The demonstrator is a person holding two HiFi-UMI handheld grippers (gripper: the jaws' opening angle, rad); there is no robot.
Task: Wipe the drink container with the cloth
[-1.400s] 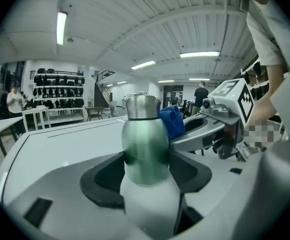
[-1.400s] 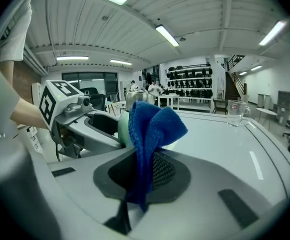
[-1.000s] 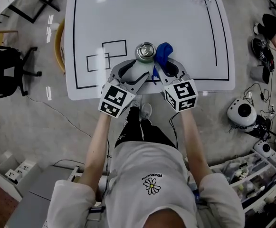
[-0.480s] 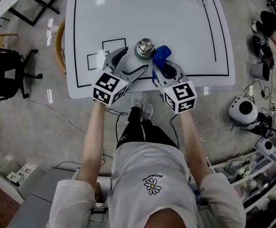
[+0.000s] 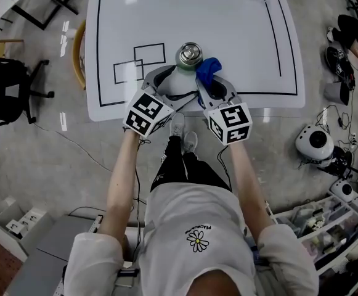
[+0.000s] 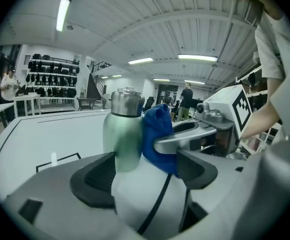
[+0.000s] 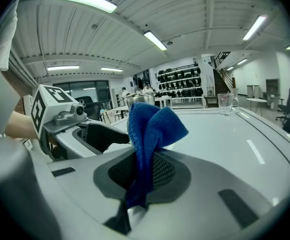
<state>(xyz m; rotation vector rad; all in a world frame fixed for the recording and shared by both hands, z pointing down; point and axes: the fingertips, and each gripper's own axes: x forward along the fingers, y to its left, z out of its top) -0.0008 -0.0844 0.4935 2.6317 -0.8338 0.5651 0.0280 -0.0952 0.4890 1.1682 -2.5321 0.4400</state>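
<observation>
A green drink bottle (image 5: pixel 188 55) with a steel cap stands upright on the white table (image 5: pixel 240 36). My left gripper (image 5: pixel 174 82) is just in front of its base. The jaws are opening and both pads stand clear of the bottle (image 6: pixel 124 129), which rises just beyond the left pad. My right gripper (image 5: pixel 208 84) is shut on a blue cloth (image 5: pixel 208 69). The bunched cloth (image 6: pixel 157 129) touches the bottle's right side. In the right gripper view the cloth (image 7: pixel 152 129) sticks up out of the gripper (image 7: pixel 142 176) and hides most of the bottle.
Black outlined rectangles (image 5: pixel 138 63) are drawn on the table left of the bottle. A clear glass (image 7: pixel 225 103) stands at the far right corner. A dark chair (image 5: pixel 6 85) is off to the left, and gear and cables (image 5: pixel 317 147) lie on the floor at right.
The left jaws have spread wider. The left gripper swung out to the left and has come back in front of the bottle. The right gripper has kept the cloth beside the bottle.
</observation>
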